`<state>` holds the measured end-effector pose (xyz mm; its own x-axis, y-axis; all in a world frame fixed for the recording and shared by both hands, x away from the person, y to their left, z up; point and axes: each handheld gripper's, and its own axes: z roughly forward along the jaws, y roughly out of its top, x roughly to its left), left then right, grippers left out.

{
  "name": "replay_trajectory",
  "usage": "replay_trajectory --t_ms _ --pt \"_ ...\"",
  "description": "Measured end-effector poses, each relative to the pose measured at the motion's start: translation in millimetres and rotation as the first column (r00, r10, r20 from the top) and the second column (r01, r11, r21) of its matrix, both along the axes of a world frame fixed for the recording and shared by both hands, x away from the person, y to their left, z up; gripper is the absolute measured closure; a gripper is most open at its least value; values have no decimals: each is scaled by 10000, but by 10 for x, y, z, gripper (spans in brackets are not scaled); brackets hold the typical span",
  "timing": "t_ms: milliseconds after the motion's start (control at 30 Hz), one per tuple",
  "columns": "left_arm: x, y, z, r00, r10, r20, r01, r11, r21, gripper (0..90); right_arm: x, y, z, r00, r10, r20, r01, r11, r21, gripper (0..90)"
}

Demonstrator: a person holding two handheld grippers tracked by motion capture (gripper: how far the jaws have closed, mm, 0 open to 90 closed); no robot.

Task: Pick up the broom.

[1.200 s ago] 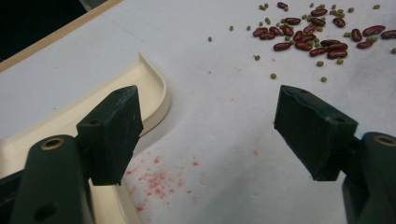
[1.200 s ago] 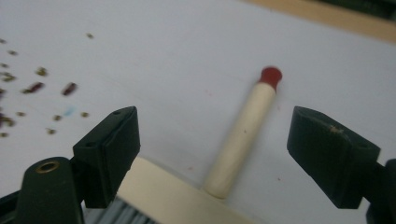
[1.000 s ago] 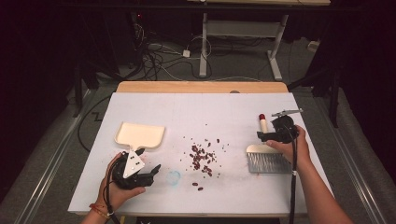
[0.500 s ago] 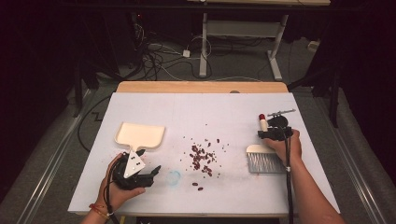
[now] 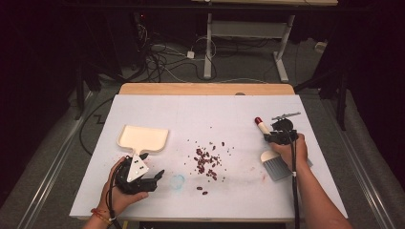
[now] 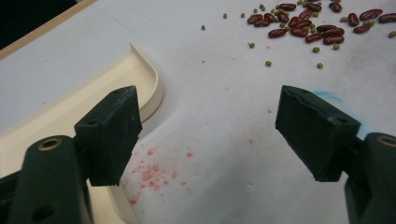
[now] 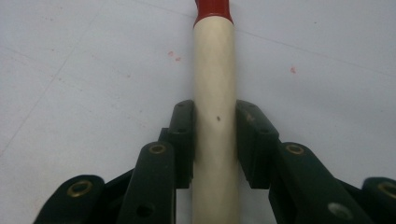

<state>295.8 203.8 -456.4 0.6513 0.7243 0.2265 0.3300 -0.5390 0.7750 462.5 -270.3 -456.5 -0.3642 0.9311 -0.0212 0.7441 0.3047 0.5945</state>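
Landmark = bean pile [image 5: 206, 161] mid-table, red beans plus small green ones. Left gripper [image 5: 152, 177] sat near-left of the pile, low at the table's [image 5: 200, 109] near edge, held by the left hand [image 5: 119, 193] w/ forearm coming in from the bottom; wrist band visible. Grey plate on top faced up, jaws aimed roughly toward the pile. In the left gripper view its jaws stood wide apart w/ nothing between them, just white surface w/ pink specks; left jaw overlapped the cream dustpan [image 6: 70, 107] rim in view, contact can't tell. Dustpan [image 5: 142, 138] lay left of the pile, a bit farther back, handle pointing toward the left gripper. Faint blue ring mark [image 5: 177, 181] btwn left gripper and pile. Right gripper [image 5: 272, 137] was right of the pile, well apart from it, right hand [image 5: 289, 151] wrapped round it, forearm angled in from bottom right. Its jaws were closed on the brush handle [image 7: 215, 93], cream w/ red tip, both pads touching the handle sides. Brush [image 5: 274, 164] lay flat on the table, bristles toward the near edge, red tip pointing away.
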Motion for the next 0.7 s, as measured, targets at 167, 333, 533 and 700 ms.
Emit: replay_trajectory --t_ms 167,333,533,700 --pt "-3 -4 4 10000 -12 7 12 10000 -41 217 -30 -48 42 9997 -9 262 0 9994 359 698" --pt "-3 8 6 10000 33 -26 -33 10000 -52 216 -198 -163 233 9897 44 1429 -266 9877 1540 699" --pt "-13 0 21 10000 27 -9 -27 9999 -111 217 -380 -228 402 9708 -68 2397 -465 9753 2158 699" --pt "-18 -9 70 9999 132 47 -130 9992 -367 231 -508 -236 512 9522 -116 3054 -760 9589 2735 699"
